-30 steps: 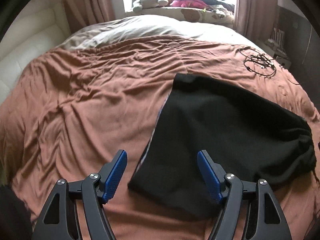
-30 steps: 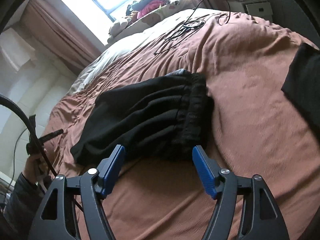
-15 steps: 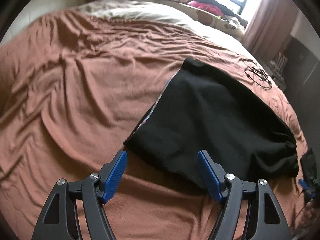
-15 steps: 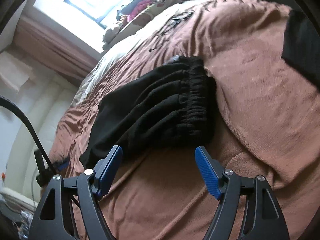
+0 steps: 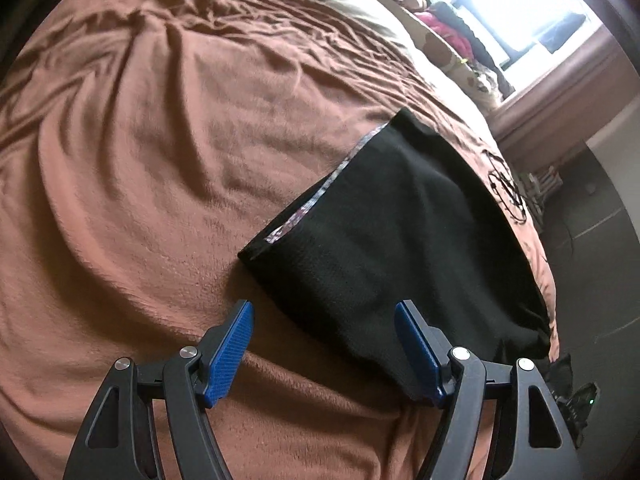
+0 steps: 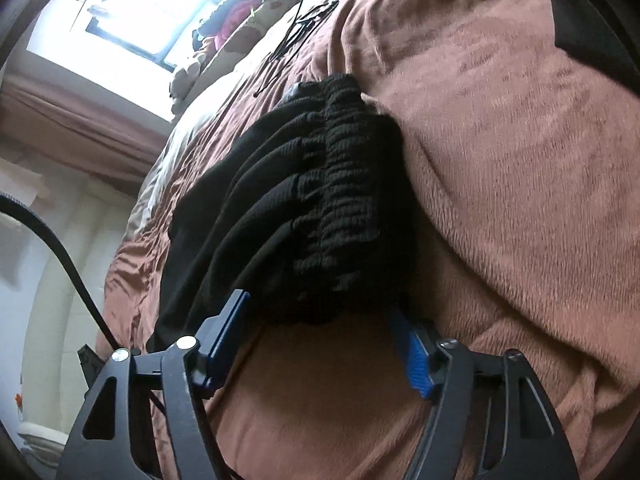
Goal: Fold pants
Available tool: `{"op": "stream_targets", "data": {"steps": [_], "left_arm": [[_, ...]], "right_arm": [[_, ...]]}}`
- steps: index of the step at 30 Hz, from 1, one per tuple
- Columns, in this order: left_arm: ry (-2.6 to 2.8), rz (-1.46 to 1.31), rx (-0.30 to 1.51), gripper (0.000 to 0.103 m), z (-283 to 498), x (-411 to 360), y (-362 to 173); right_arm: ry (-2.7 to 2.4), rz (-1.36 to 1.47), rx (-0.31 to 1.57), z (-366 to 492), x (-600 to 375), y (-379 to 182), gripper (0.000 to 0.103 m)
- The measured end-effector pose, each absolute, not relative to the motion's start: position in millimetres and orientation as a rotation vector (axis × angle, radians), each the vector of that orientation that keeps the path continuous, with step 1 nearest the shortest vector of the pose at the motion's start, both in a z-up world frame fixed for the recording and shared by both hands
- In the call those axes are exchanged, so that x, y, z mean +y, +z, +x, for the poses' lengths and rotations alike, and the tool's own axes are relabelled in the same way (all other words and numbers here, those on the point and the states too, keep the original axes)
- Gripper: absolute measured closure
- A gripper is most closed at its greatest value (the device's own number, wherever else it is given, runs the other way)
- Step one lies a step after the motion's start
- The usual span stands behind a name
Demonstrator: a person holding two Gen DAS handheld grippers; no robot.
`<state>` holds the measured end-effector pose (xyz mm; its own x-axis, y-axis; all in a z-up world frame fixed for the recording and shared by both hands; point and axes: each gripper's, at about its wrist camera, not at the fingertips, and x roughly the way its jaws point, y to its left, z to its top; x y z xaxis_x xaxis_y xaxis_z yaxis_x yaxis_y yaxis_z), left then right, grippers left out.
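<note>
Both claws hang low over a bed (image 5: 132, 184) spread with a rumpled brown blanket, each one reaching for an end of a pair of black pants (image 5: 400, 240). On the left, the left claw (image 5: 324, 346) stands released, its blue pads (image 5: 230, 354) wide apart and pressing on nothing; the hem end of the pants lies flat just ahead, and the near hem corner reaches in between the pads without touching them. A pale patterned strip runs along the pants' left edge. On the right, the right claw (image 6: 320, 332) has just been closing, and the gathered elastic waistband (image 6: 344, 200) bulges in between its pads (image 6: 416, 354); whether the pads yet press on the cloth cannot be told, since the bunched fabric hides the tips. The pants lie across the bed's near right part, waistband toward the right edge. Black cords (image 6: 296, 36) trail over the blanket farther up, and soft toys (image 6: 188, 76) line the bright window (image 6: 140, 4) beyond the bed's far edge.
</note>
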<state>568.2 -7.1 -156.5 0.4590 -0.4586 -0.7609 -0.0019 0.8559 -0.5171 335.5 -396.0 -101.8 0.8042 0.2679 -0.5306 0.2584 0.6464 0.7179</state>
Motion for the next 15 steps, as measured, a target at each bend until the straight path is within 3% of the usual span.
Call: {"op": "stream_targets", "data": {"steps": [9, 15], "left_arm": [[-0.296, -0.583, 1.059, 0.032, 576.0, -1.7, -175.8], [-0.239, -0.567, 1.005, 0.050, 587.9, 3.6, -180.3]], "right_arm": [[-0.007, 0.885, 0.632, 327.1, -393.4, -103.0, 0.046], [-0.022, 0.887, 0.622, 331.6, -392.9, -102.2, 0.046]]}}
